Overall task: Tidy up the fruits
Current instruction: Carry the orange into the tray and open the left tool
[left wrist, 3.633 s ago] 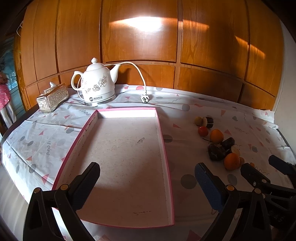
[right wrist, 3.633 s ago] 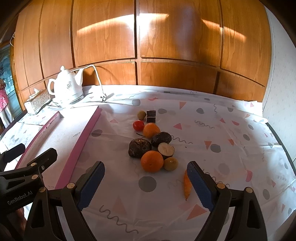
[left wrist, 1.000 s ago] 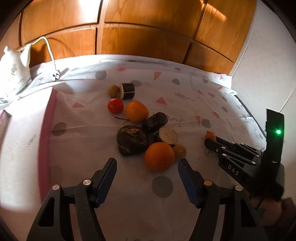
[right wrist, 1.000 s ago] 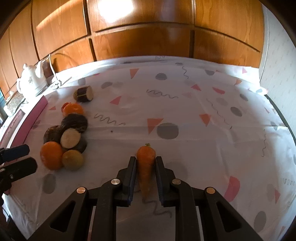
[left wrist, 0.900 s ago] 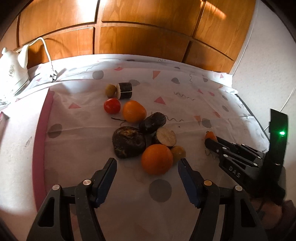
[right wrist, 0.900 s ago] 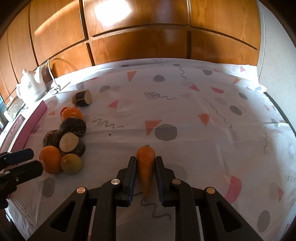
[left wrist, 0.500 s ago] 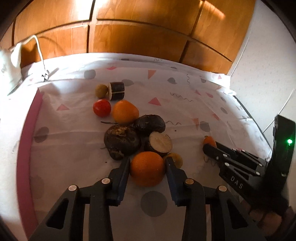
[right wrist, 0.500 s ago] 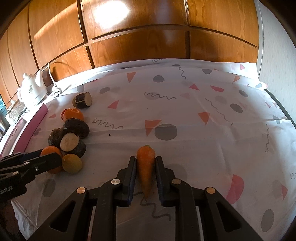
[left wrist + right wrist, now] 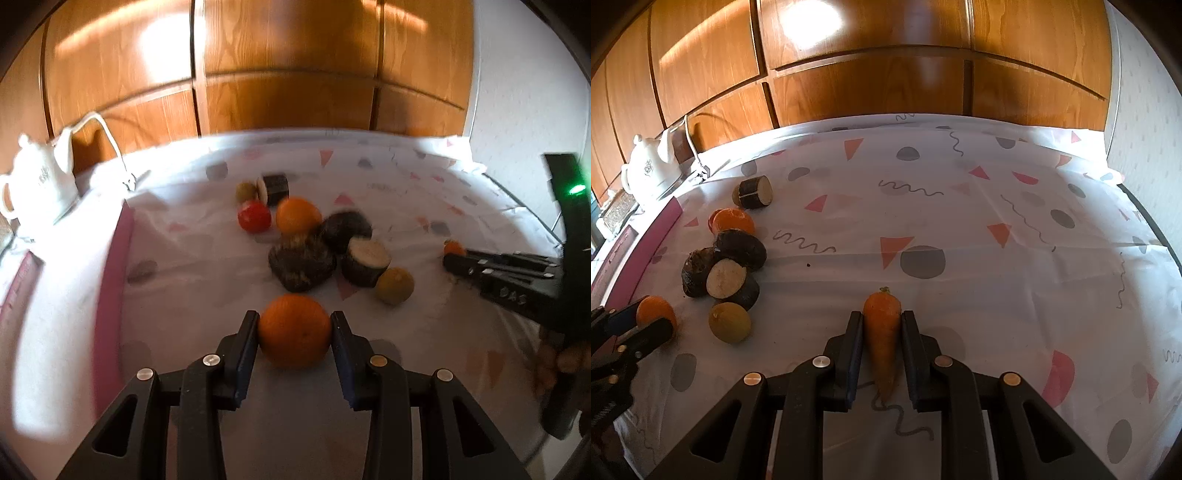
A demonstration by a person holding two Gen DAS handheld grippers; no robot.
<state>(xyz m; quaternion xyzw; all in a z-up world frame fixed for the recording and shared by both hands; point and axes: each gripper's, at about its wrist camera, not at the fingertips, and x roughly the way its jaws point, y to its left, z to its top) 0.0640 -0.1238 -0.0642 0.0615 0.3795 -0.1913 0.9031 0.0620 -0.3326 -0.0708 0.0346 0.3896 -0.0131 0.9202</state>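
My left gripper (image 9: 294, 330) is shut on an orange (image 9: 294, 330), held a little apart from the fruit pile. That pile holds a second orange (image 9: 298, 218), a red tomato (image 9: 254, 220), dark brown pieces (image 9: 301, 260), a cut piece with a pale face (image 9: 365, 260) and a yellow-green fruit (image 9: 394, 285). My right gripper (image 9: 882, 332) is shut on a carrot (image 9: 882, 334), leaf end pointing away, over the patterned cloth. In the right wrist view the left gripper (image 9: 646, 319) shows at the left edge with the orange (image 9: 653, 310).
A pink-rimmed tray (image 9: 110, 273) lies left of the pile. A white kettle (image 9: 40, 181) with its cord stands at the back left by the wooden wall. A dark cut cylinder (image 9: 755, 192) and a small fruit lie behind the pile. A white wall bounds the right side.
The left gripper's jaws closed on the near orange and drew it back from the pile. The right gripper kept still with the carrot.
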